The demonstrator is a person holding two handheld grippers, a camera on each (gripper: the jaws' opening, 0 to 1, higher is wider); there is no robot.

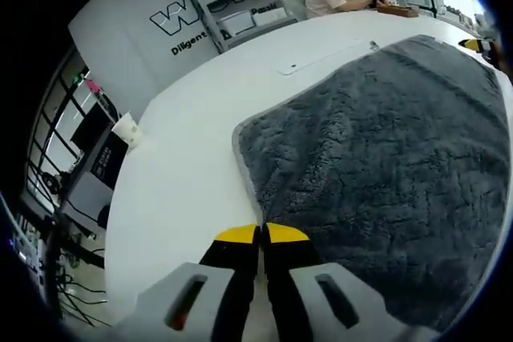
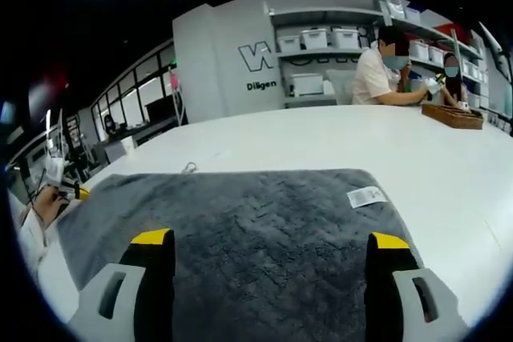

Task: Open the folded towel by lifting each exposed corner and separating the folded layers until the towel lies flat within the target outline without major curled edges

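A dark grey towel (image 1: 377, 166) lies spread on the white table (image 1: 184, 166), its pale hem running straight into my left gripper (image 1: 260, 234). That gripper is shut, its yellow tips meeting on the towel's edge. In the right gripper view the towel (image 2: 256, 214) lies flat with a white label (image 2: 367, 196) at its far right corner. My right gripper (image 2: 270, 242) hovers open over its near side, jaws wide apart with nothing between them. The left gripper (image 2: 78, 193) and a hand show at the towel's left edge. The right gripper's yellow tip (image 1: 479, 44) peeks in beyond the towel's far side.
A white cup (image 1: 128, 130) stands near the table's edge. A thin pale line (image 1: 329, 58) lies on the table beyond the towel. Two people (image 2: 385, 70) sit at the far side by a wooden tray (image 2: 453, 115). Shelves with white bins (image 2: 321, 38) line the wall.
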